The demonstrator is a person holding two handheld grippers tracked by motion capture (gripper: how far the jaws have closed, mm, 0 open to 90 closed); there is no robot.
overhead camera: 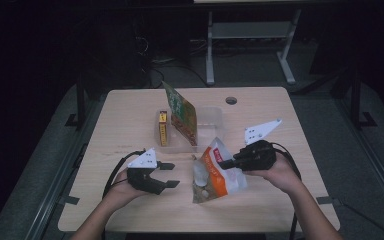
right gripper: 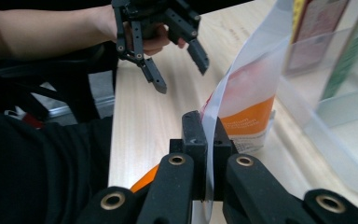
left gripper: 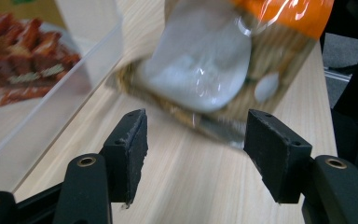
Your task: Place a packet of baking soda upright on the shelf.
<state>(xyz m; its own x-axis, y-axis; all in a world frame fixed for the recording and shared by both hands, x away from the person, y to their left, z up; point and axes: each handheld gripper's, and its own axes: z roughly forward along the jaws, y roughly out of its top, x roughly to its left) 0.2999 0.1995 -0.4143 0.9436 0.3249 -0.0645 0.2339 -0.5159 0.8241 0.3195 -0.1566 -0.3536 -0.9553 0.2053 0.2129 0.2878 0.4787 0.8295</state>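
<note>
2 tools on the go here, 1 in each hand, over a light wood-grain counter (overhead camera: pixel 130 125). The right tool (overhead camera: pixel 223 163) has its jaws pressed together on the thin top edge of 1 snack pouch (overhead camera: pixel 215 172), pinching the film flat between the pads; that shows best in the right gripper view, where the white plastic runs straight up from the closed jaws (right gripper: pixel 205 140). The pouch is glossy, orange and white, with a clear window showing pale bits inside, and it hangs tilted near the front middle of the counter, just in front of the bin. From the left gripper view its crinkly bottom end (left gripper: pixel 205 70) sits just beyond the jaws.

The left tool (overhead camera: pixel 167 175) is spread, nothing between its black, rough-faced pads, with the pouch just to its right and not touching. No idea from these shots whether the pouch bottom rests on the wood.

Behind it all is 1 clear plastic bin (overhead camera: pixel 212 120), rectangular with thin see-through walls. It holds 2 packs: 1 slim yellow box (overhead camera: pixel 163 129) lying lengthwise and 1 flat green pack with a food photo (overhead camera: pixel 181 115) leaning upright against it.
</note>
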